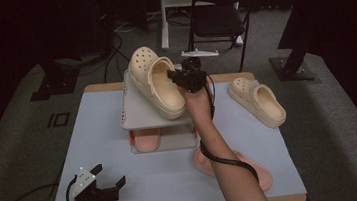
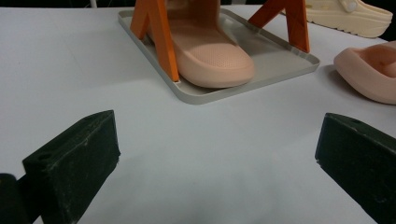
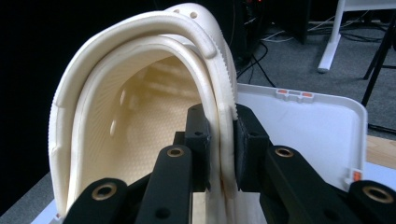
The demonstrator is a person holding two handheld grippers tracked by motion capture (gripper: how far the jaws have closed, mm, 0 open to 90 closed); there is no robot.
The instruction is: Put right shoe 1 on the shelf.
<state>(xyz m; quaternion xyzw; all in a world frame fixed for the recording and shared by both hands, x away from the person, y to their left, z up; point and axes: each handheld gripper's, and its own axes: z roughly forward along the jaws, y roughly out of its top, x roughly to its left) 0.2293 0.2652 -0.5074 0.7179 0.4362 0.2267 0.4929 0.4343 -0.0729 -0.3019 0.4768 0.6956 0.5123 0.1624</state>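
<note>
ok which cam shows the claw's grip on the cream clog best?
Right gripper view: the right claw pinches the clog wall near the heel, pads on both sides. High view shows the clog tilted over the rack's top shelf, grip itself tiny. Left gripper view doesn't help here.

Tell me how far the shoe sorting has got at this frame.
Done: one pink slipper sits on the rack's lower tray. In hand: the right gripper is clamped on the side wall of a cream clog, tilted over the top shelf. Left: the second clog and second slipper lie on the table; the left gripper is open beside them.
</note>
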